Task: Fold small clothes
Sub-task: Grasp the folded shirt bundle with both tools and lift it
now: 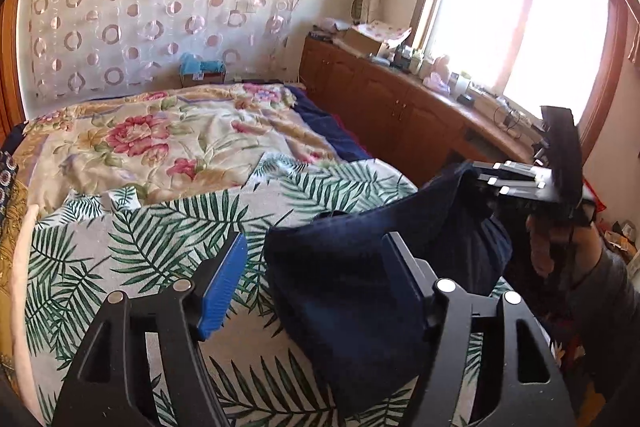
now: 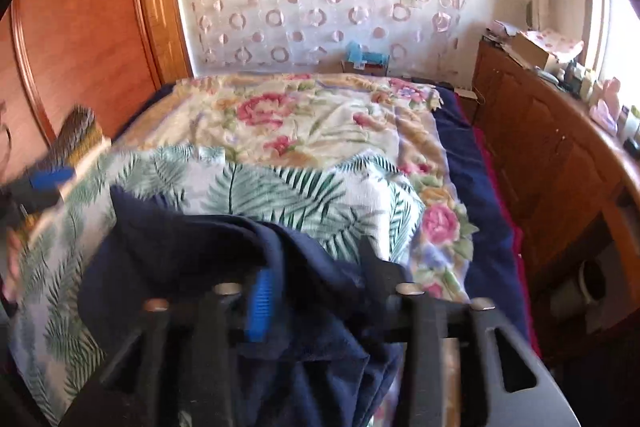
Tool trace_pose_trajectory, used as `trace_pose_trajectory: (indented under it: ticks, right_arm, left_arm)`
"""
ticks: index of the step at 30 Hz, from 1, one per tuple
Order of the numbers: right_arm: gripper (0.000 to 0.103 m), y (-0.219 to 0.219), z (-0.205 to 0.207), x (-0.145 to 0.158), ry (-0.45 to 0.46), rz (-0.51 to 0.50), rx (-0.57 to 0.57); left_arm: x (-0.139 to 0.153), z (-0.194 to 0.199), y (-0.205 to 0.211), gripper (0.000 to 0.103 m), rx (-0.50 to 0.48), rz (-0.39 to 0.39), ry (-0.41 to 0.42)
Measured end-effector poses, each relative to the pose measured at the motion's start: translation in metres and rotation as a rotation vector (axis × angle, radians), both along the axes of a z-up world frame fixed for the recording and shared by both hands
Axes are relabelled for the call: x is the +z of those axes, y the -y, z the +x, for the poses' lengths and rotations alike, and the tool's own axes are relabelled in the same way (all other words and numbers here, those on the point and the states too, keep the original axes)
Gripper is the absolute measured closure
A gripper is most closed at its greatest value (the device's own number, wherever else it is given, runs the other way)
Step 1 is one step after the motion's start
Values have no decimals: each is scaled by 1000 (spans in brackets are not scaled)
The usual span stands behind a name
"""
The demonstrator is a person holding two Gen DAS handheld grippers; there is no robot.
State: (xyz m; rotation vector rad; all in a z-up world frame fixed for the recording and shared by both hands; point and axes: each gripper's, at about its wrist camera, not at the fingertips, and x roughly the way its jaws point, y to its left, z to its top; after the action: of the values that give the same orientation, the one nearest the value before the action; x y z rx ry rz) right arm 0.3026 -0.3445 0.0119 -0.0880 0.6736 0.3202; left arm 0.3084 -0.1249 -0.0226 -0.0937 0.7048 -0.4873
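Note:
A dark navy garment (image 1: 352,291) lies partly on the palm-leaf sheet (image 1: 132,247) at the near end of the bed. My left gripper (image 1: 316,279) is open, its blue-padded finger left of the cloth and its other finger over it, holding nothing. My right gripper (image 1: 486,179) is at the right, shut on an upper edge of the garment and lifting it. In the right wrist view the garment (image 2: 192,247) drapes over and between the fingers of the right gripper (image 2: 316,287). The left gripper (image 2: 48,183) shows blurred at the far left.
A floral quilt (image 1: 160,135) covers the far half of the bed, with a navy blanket (image 1: 324,123) along its right side. A wooden cabinet run (image 1: 400,107) with clutter stands under the window on the right. A wooden wardrobe (image 2: 80,27) stands left.

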Motion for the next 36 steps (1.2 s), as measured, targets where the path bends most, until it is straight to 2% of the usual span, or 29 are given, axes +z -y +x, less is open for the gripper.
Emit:
trace_pose_trajectory:
  ticks: [4, 7, 11, 19, 21, 23, 24, 26, 27, 28, 30, 31, 36]
  right_arm:
    - [46, 10, 2, 7, 56, -5, -71]
    - [43, 14, 3, 5, 35, -9, -150]
    - [43, 11, -6, 5, 32, -109, -221]
    - [43, 22, -41, 10, -28, -36, -143]
    - [43, 25, -48, 11, -38, -30, -136]
    - [43, 29, -53, 12, -42, -19, -131]
    - [43, 32, -56, 12, -43, -18, -132]
    - [43, 35, -56, 11, -47, -12, -133]
    - [43, 36, -53, 9, -49, -6, -131]
    - [43, 38, -54, 9, -52, -2, -132]
    - [43, 38, -49, 5, -58, 3, -133]
    - [43, 38, -48, 4, -61, 7, -132]
    - [43, 37, -47, 2, -77, 41, -111]
  left_arm:
    - [-18, 8, 2, 33, 9, 20, -60]
    - [-31, 11, 7, 33, 6, 42, -102]
    - [-46, 15, 12, 33, -5, 56, -161]
    - [-56, 24, 21, 33, -32, 37, -213]
    - [-61, 29, 22, 33, -42, 3, -253]
    - [-61, 28, 22, 33, -43, -13, -252]
    - [-60, 27, 23, 35, -50, -16, -250]
    - [-61, 27, 25, 46, -60, -21, -252]
    - [-60, 26, 26, 58, -65, -15, -244]
    - [-59, 25, 27, 75, -67, -7, -235]
    - [-57, 24, 25, 87, -74, -14, -229]
    - [-53, 22, 23, 90, -79, -22, -220]
    - [-20, 2, 14, 91, -77, -68, -124]
